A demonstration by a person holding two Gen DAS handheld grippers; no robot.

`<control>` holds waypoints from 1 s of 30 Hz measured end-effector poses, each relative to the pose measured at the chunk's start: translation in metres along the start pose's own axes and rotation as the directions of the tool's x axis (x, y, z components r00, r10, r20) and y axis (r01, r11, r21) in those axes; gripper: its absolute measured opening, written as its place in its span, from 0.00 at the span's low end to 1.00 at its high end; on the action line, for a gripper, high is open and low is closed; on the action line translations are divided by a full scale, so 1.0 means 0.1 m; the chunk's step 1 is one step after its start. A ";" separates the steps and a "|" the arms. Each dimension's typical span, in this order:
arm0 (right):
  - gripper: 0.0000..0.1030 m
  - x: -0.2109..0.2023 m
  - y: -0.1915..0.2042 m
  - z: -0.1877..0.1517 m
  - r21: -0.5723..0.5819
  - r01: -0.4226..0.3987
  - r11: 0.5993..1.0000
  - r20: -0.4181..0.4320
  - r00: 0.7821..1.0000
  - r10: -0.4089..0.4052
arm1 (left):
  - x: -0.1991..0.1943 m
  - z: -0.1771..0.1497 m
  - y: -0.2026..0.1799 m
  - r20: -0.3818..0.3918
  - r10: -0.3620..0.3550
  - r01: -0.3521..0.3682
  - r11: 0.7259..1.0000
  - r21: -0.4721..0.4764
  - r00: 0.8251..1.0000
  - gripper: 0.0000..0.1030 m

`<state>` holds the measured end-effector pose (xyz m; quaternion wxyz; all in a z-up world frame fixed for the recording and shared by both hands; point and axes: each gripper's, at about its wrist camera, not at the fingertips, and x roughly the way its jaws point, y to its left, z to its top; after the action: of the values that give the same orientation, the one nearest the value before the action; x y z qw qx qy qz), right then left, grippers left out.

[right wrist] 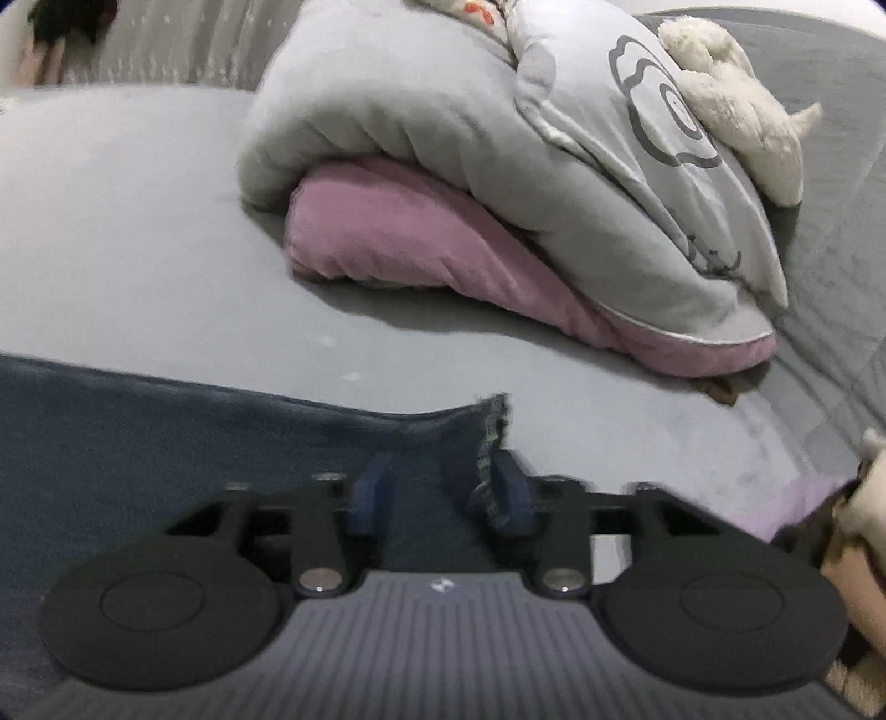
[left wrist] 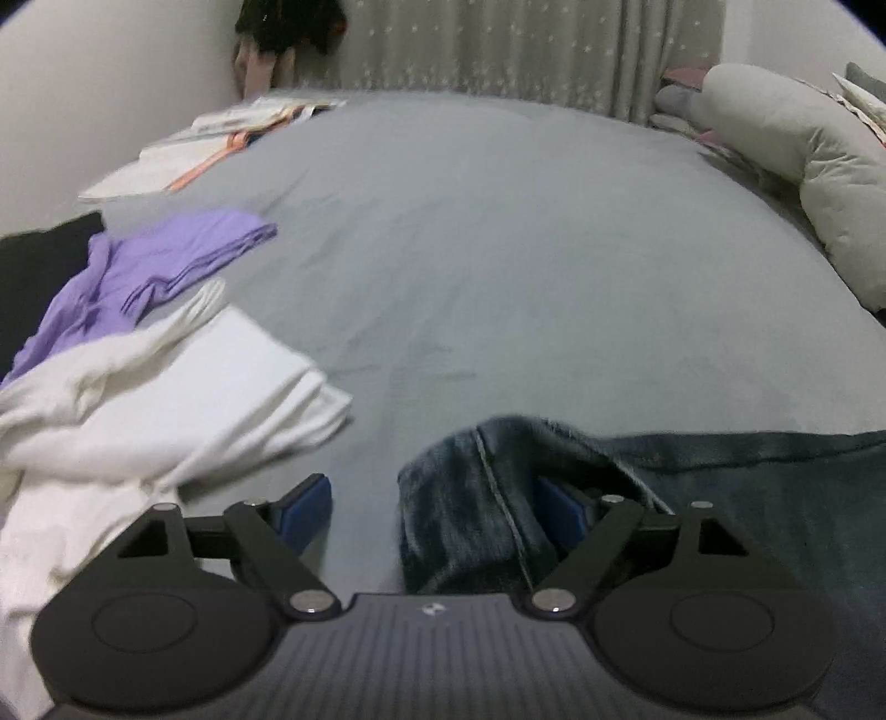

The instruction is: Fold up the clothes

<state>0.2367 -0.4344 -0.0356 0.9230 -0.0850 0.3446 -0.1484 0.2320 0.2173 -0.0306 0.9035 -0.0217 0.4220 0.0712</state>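
Note:
A pair of dark blue jeans [left wrist: 747, 498] lies flat across the near part of the grey bed sheet [left wrist: 498, 249]. In the left wrist view, its left end [left wrist: 459, 498] is bunched up between the jaws of my left gripper [left wrist: 433, 509]. The jaws stand wide: the right pad is tucked under the denim and the left pad [left wrist: 307, 509] is bare, apart from the cloth. In the right wrist view, the jeans [right wrist: 166, 432] end in a frayed hem [right wrist: 490, 437] that drapes against one pad of my right gripper [right wrist: 440, 493]. Its jaws are apart and not pinching the cloth.
A folded white garment [left wrist: 166, 399] and a purple one [left wrist: 166, 260] lie at the left, with white and orange cloth [left wrist: 210, 138] further back. A rolled grey and pink quilt [right wrist: 443, 166] with a plush toy [right wrist: 736, 111] fills the right. Curtains [left wrist: 498, 50] hang behind the bed.

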 end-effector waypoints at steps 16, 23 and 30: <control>0.65 -2.22 0.57 -0.58 -0.108 -0.265 0.958 -0.084 0.963 0.257 | -1.20 -0.71 0.11 -0.229 -0.007 -0.004 0.999 -0.050 0.973 0.81; 0.65 -2.77 0.89 -1.08 -0.050 -0.398 0.916 -0.216 0.900 0.379 | -1.46 -1.04 0.27 -0.247 -0.108 0.071 0.986 -0.154 0.963 0.81; 0.65 -2.89 0.85 -1.41 0.119 -0.459 0.881 -0.281 0.835 0.473 | -1.77 -1.26 -0.05 -0.216 -0.170 0.164 0.985 -0.046 0.961 0.81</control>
<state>-0.0458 -0.2655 0.0136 0.8694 0.0465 0.4880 0.0614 0.0245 0.1798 0.0241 0.8539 -0.0775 0.5147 -0.0025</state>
